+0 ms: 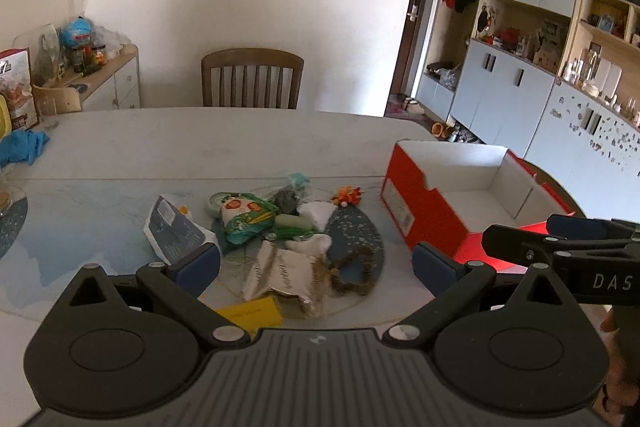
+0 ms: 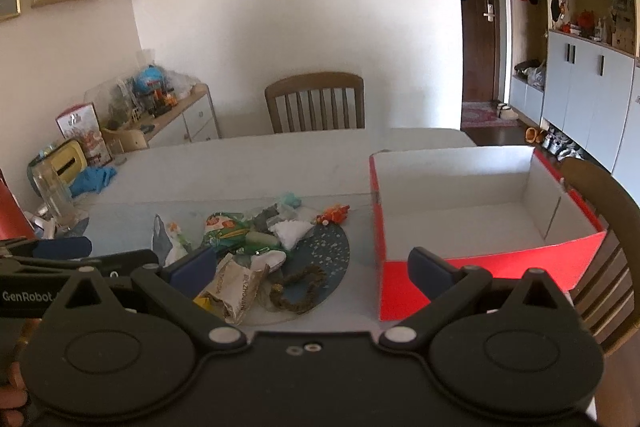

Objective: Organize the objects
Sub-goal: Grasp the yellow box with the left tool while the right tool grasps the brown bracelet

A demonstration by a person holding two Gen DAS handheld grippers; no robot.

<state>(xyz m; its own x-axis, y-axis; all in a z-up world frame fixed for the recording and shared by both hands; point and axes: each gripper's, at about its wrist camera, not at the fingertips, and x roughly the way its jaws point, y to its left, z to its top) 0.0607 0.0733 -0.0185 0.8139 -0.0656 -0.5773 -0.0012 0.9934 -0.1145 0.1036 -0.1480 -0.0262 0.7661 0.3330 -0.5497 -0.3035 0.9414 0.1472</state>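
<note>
A pile of small things lies mid-table: a green snack bag [image 1: 244,217] [image 2: 224,229], a silver wrapper [image 1: 280,277] [image 2: 234,287], a brown braided ring [image 1: 354,273] [image 2: 298,287], a white cloth [image 1: 318,213] [image 2: 290,231], an orange toy [image 1: 347,196] [image 2: 334,213], a grey-white packet [image 1: 174,231] and a yellow card [image 1: 252,313]. An open red box [image 1: 420,211] [image 2: 480,271] with a white, bare inside stands to the right. My left gripper [image 1: 316,265] is open above the pile's near side. My right gripper [image 2: 312,267] is open, between pile and box. Both hold nothing.
A wooden chair [image 1: 252,77] [image 2: 316,101] stands at the table's far side, another [image 2: 608,227] at the right. A blue cloth [image 1: 22,145] [image 2: 94,177], a glass jar [image 2: 52,191] and boxes sit at the table's left end. A dark placemat [image 1: 358,231] underlies the pile.
</note>
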